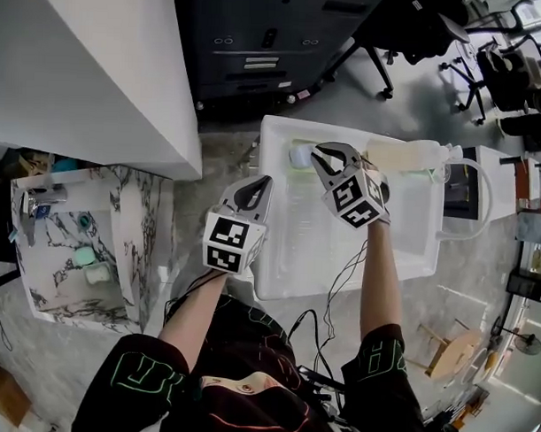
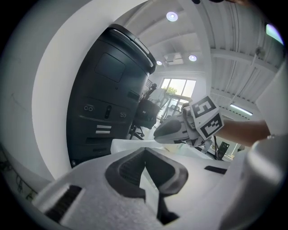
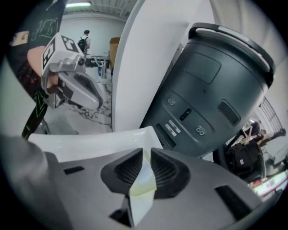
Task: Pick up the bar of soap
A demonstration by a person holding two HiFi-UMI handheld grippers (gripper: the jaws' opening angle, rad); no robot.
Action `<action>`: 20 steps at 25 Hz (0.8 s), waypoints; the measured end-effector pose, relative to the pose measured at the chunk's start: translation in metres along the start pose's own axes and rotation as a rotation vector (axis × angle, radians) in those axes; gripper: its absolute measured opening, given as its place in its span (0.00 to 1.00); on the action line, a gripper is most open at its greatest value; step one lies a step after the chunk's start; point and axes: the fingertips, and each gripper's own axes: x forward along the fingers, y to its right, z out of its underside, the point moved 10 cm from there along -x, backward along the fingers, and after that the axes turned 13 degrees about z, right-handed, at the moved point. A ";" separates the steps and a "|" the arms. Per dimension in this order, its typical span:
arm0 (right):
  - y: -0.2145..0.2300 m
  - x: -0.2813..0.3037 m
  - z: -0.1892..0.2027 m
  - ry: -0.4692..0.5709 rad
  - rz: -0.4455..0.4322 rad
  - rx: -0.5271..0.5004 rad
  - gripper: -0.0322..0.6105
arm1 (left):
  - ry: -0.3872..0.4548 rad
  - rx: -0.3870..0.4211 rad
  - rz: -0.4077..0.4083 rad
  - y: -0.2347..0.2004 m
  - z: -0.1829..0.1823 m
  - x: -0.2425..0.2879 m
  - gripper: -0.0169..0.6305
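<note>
A small pale lump, which we take for the soap (image 1: 299, 155), lies in the far left corner of a white tray (image 1: 291, 247). It is too small and washed out for us to tell its long axis or which way it points.

The right tool (image 1: 326, 154) hangs just beside the soap, on its right in the head view. It is tipped steeply down, with its marker cube facing up. We cannot tell whether it touches the soap. Its jaws stand a little apart. The narrow gap shows only a pale cream and white surface, and we cannot tell whether that is soap or tray. The bare right forearm stretches straight out over the tray from a dark sleeve.

The left tool (image 1: 258, 187) sits at the tray's left rim, nearer the person's body, aimed toward the far right and tipped only slightly down. Its jaws meet at the tips with nothing between them. The left forearm comes in from the lower left.

A cream bottle (image 1: 405, 156) lies along the tray's far rim, partly behind the right tool. A dark machine (image 1: 259, 42) beyond the tray is cut off at the top of the head view.
</note>
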 end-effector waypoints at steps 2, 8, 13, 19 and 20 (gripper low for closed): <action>-0.002 0.010 0.002 -0.029 -0.041 -0.057 0.15 | 0.007 -0.009 0.000 -0.005 0.000 -0.001 0.04; -0.009 0.040 0.011 -0.113 -0.145 -0.165 0.27 | 0.013 -0.026 -0.009 -0.019 -0.001 -0.002 0.04; -0.012 0.056 0.017 -0.167 -0.213 -0.251 0.32 | 0.006 -0.034 -0.003 -0.028 -0.002 0.000 0.04; -0.013 0.065 0.020 -0.215 -0.331 -0.385 0.38 | -0.005 -0.047 0.016 -0.035 -0.002 0.008 0.04; -0.014 0.067 0.020 -0.221 -0.349 -0.404 0.39 | -0.008 -0.048 0.018 -0.036 -0.002 0.009 0.04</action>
